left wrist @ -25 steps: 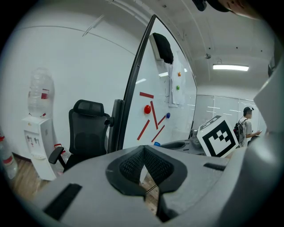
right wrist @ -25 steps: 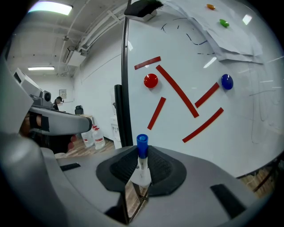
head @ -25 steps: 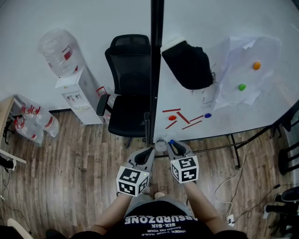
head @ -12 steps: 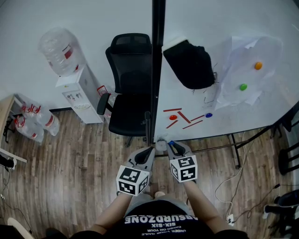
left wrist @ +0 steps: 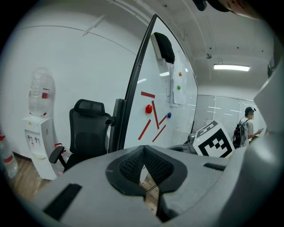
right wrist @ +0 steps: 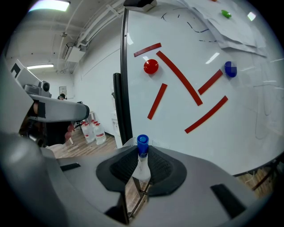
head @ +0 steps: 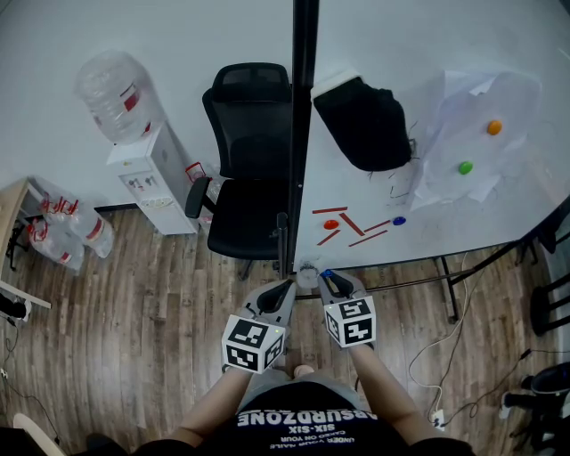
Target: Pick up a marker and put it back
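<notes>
At the far left, spare water bottles stand on the wooden floor beside a white water dispenser with a big bottle on top, all against the white wall. Next comes a black office chair, its seat turned toward the person. Just right of the chair rises the black edge post of a whiteboard. The left gripper points toward the lower end of that post, and its fingers are pressed together, holding nothing. Close beside it, the right gripper pinches a marker between its fingers. The marker's blue cap points forward at the bare lower part of the board, apart from it. On the board ahead are several red strips, a red magnet and a blue magnet. Higher up hangs a black cloth, and to its right loose paper sheets are pinned by an orange magnet and a green magnet. The board's stand legs and white cables cross the floor at the right. In the left gripper view a person with a backpack stands far off in a bright room under a ceiling light.
</notes>
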### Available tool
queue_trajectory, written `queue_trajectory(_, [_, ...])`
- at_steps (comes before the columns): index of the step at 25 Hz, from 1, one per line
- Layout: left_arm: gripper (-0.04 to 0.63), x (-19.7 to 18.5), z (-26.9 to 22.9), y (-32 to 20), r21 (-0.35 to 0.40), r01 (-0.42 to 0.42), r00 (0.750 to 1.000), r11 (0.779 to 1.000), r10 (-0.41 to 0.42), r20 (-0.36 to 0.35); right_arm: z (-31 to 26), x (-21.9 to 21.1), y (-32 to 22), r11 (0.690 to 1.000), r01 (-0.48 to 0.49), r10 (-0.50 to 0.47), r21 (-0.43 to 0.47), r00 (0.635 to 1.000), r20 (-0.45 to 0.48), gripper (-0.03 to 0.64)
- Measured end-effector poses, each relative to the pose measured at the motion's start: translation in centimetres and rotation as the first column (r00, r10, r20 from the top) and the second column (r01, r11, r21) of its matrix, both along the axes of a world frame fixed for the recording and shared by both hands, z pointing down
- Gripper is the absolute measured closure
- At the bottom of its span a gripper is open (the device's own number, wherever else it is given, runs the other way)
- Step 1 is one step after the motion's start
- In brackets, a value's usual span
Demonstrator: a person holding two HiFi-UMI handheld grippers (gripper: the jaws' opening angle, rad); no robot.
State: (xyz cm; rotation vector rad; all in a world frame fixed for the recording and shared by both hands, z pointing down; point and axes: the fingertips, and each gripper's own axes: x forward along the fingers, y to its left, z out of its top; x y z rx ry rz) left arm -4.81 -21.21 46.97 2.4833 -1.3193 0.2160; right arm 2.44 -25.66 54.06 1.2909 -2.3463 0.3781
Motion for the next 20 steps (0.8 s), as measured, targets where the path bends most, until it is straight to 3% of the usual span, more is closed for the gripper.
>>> queue_trajectory(20, [0.588, 0.6, 0.4, 0.0, -0.008, -0.007, 1.000, 1.000, 0.007, -0.005, 1.5, 0.6, 1.2, 0.998, 0.013, -0.013, -0.062, 1.000, 0.001, 0.545])
